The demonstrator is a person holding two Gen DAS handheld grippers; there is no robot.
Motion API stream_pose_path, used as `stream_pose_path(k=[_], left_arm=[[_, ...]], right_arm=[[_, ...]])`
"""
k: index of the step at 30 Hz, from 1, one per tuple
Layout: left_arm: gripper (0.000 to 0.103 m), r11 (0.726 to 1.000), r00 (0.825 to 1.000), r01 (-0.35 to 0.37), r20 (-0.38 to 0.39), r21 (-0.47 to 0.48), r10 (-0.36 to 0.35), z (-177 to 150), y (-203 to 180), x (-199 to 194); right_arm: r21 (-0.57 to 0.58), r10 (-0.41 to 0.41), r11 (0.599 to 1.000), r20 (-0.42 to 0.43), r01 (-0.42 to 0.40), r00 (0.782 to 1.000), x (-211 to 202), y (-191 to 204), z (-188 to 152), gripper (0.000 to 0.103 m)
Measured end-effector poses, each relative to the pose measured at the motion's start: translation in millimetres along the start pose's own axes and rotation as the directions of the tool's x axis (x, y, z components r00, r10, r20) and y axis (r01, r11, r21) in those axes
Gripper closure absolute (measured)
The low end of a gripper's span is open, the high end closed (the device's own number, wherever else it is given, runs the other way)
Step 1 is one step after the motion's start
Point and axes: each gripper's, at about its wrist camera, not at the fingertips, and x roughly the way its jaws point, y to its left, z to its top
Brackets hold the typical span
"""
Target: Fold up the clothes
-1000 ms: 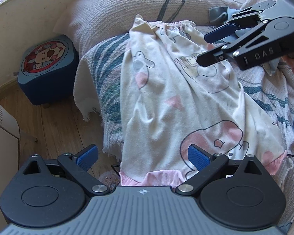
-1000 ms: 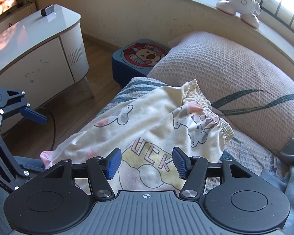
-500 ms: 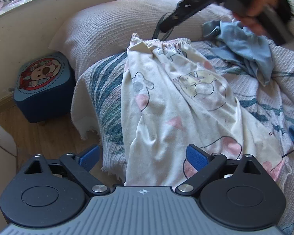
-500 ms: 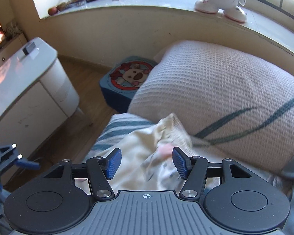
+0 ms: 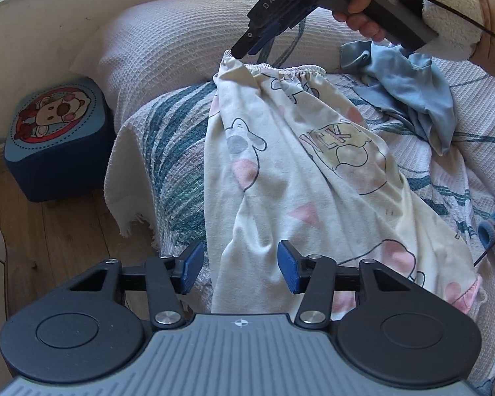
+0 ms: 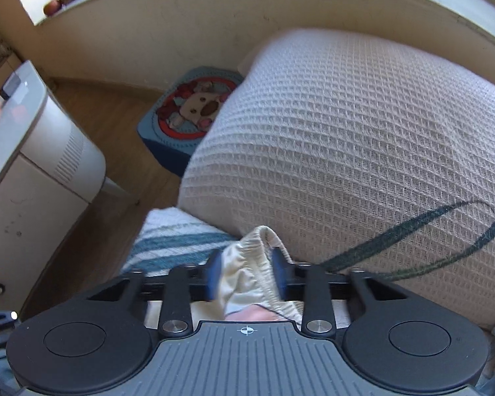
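Daylight enters from the top of both frames; you get warm sun patches on the pillow (image 5: 181,43) and garment (image 5: 297,171). Right wrist view is soft with motion blur (stool (image 6: 194,112) smeared). Left wrist view is sharp. Fisheye bends the edges; corners go dark.

Sofa under striped waffle throw (image 5: 168,138); cartoon-print pyjama trousers (image 5: 297,181) spread centre; blue garment (image 5: 412,99) crumpled at two o'clock.
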Motion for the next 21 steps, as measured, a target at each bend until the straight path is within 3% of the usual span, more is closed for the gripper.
stream_pose_path(k=[4, 6, 7, 10, 13, 14, 16, 21], left_arm=[[0.056, 1.000, 1.000, -0.002, -0.014, 0.005, 0.002, -2, 0, 7], [0.063, 1.000, 1.000, -0.011, -0.014, 0.001, 0.011, -4, 1, 11], [0.073, 1.000, 1.000, -0.016, -0.013, -0.001, 0.016, -5, 1, 12], [0.078, 0.999, 1.000, 0.006, -0.019, -0.031, -0.007, -8, 5, 15], [0.086, 0.999, 0.999, 0.026, -0.024, -0.039, -0.027, -7, 6, 16], [0.092, 0.999, 0.999, 0.022, -0.028, -0.036, -0.023, -7, 6, 16], [0.095, 1.000, 0.999, -0.006, -0.042, -0.021, 0.005, -5, 5, 15], [0.096, 0.997, 0.996, -0.047, -0.082, -0.060, 0.042, -5, 15, 21]], right_arm=[[-0.029, -0.001, 1.000, -0.028, 0.000, 1.000, 5, -2, 1, 0.075], [-0.039, 0.001, 0.999, -0.035, -0.003, 0.999, 8, -1, 1, 0.075], [-0.039, 0.008, 0.999, -0.039, -0.010, 0.999, 12, 0, 1, 0.075], [-0.068, -0.026, 0.997, -0.056, 0.022, 0.998, 26, 2, 0, 0.075], [-0.068, -0.032, 0.997, -0.064, 0.028, 0.997, 36, 1, -3, 0.087], [-0.086, -0.040, 0.996, -0.057, 0.035, 0.998, 35, 3, -4, 0.088], [-0.119, -0.061, 0.991, -0.029, 0.057, 0.998, 28, 7, -3, 0.089], [-0.145, -0.077, 0.986, 0.032, 0.080, 0.997, 13, 9, 10, 0.091]])
